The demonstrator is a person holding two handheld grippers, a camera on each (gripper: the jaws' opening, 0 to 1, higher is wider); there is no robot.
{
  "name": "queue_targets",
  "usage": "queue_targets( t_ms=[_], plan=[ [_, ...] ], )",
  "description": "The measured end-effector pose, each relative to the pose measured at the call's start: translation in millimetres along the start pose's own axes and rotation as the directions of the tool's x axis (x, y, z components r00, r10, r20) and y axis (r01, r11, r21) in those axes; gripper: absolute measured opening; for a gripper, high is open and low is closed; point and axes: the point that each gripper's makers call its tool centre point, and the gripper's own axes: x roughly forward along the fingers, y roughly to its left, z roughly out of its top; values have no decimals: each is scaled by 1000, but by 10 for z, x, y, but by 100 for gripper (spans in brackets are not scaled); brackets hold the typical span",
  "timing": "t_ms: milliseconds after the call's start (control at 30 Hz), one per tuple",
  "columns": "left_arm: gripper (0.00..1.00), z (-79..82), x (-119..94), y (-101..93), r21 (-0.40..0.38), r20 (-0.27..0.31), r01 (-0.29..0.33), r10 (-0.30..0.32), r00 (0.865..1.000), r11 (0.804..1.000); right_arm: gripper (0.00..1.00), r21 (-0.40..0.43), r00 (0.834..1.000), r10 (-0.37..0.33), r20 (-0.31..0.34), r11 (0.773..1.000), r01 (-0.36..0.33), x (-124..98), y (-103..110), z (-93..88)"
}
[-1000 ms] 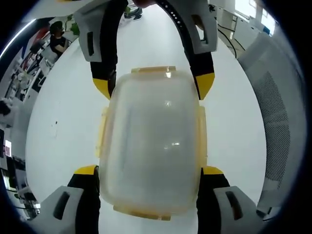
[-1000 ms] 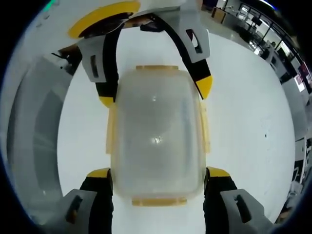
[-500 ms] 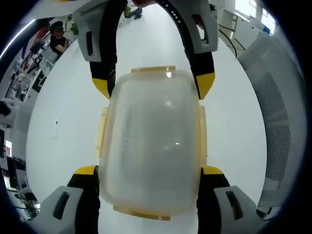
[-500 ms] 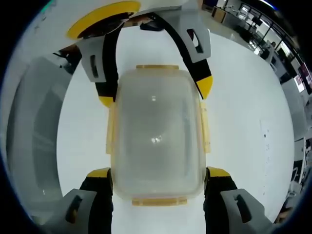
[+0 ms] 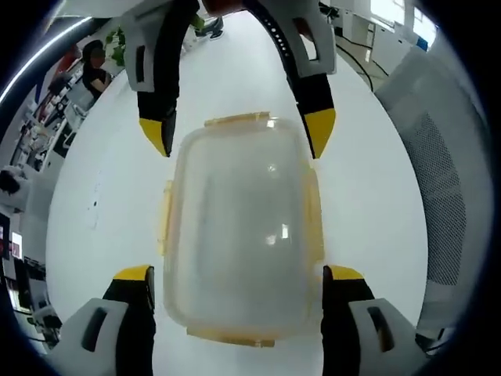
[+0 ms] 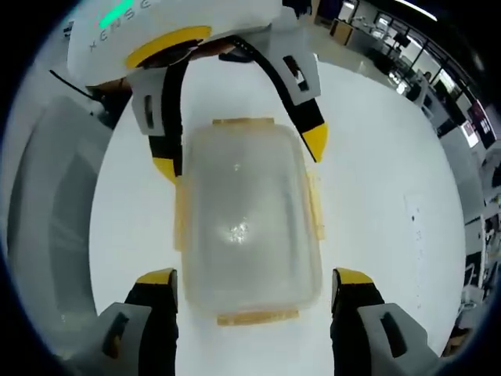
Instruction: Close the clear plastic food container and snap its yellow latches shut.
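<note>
— While I hold both grippers over the white table (image 5: 102, 196), what do you make out from my left gripper (image 5: 239, 276)?

— Starting at the left of the left gripper view, there is a person (image 5: 92, 66) far off at the table's edge. Then comes your yellow-tipped jaw, standing just clear of the clear plastic food container (image 5: 239, 235). The container lies flat on the table with its lid on, and yellow latches (image 5: 164, 219) run along its sides and ends. Your other jaw stands just off its right side. So the left gripper is released, straddling the container without touching it. At the top, the right gripper (image 5: 235, 135) reaches in from across the table, its tips flanking the far end.

— And from my right gripper (image 6: 254, 276)?

— Left to right again: a grey mesh panel (image 6: 47, 235) curves along the left edge. Then your jaw, the container (image 6: 246, 223) between, then the second jaw. Both stand apart from its sides, so this gripper is spread wide too. The left gripper (image 6: 239, 153) faces you at the top. Its tip on the view's left lies close against the container's corner; whether they touch, I cannot tell.
</note>
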Motion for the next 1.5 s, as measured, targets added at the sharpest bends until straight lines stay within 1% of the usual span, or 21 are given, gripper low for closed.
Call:
queue_targets(
  t_ms=[67,133,233,333,367,500,533,567,633,700,733,800,867,1000,1067,1167,1200,1267,1367,1500],
  plan=[
    [92,34,-13,3,-15,15,-7,7,1000,1000,83,18,1000,-15,12,1000,15,-23,-17,8],
    [93,49,-23,19,-24,19,-20,20,1000,1000,84,34,1000,-13,26,999,13,-32,-3,24],
    [93,100,-54,14,-42,41,-28,30,999,999,84,49,999,-30,37,998,28,-48,7,31],
    [93,105,-75,11,-47,43,-41,43,998,998,84,76,998,-48,49,996,44,-72,4,28],
    [94,106,-86,11,-61,48,-45,48,998,997,84,101,997,-52,65,994,45,-78,9,42],
    [94,105,-130,22,-96,70,-67,73,995,993,84,118,994,-68,80,991,58,-102,30,37],
    [95,114,-137,14,-124,84,-65,76,994,990,84,136,993,-72,88,989,60,-111,35,43],
    [95,117,-144,10,-132,92,-64,77,993,989,84,142,992,-81,99,988,66,-123,29,58],
    [94,95,-167,23,-134,88,-85,97,991,987,84,173,988,-91,122,982,69,-155,34,85],
    [94,112,-196,26,-145,104,-95,110,988,985,84,188,984,-111,136,978,84,-186,22,92],
    [94,121,-214,38,-167,116,-102,123,986,981,84,194,984,-110,140,978,82,-195,31,91],
    [94,130,-239,46,-187,129,-111,136,982,976,84,215,980,-123,158,973,87,-220,41,107],
    [94,125,-262,41,-203,133,-119,148,980,972,84,223,978,-136,159,970,99,-235,41,94],
    [94,78,-281,24,-248,141,-125,164,976,961,83,243,972,-152,181,964,106,-261,76,92],
    [94,64,-301,9,-253,148,-133,174,974,958,82,250,969,-157,188,962,107,-265,100,80],
    [94,17,-315,4,-276,145,-142,187,972,951,82,288,961,-168,218,952,102,-281,136,85],
    [94,11,-329,8,-305,152,-144,198,968,941,82,296,963,-162,217,951,93,-274,168,72],
    [94,-5,-357,10,-348,163,-142,209,964,927,82,307,959,-177,223,946,103,-278,177,55],
    [94,-36,-388,3,-363,168,-150,222,960,920,82,350,948,-197,249,931,102,-306,196,64],
    [93,-59,-435,-14,-382,188,-150,236,954,912,82,372,940,-221,261,921,114,-319,244,56]
  ],
)
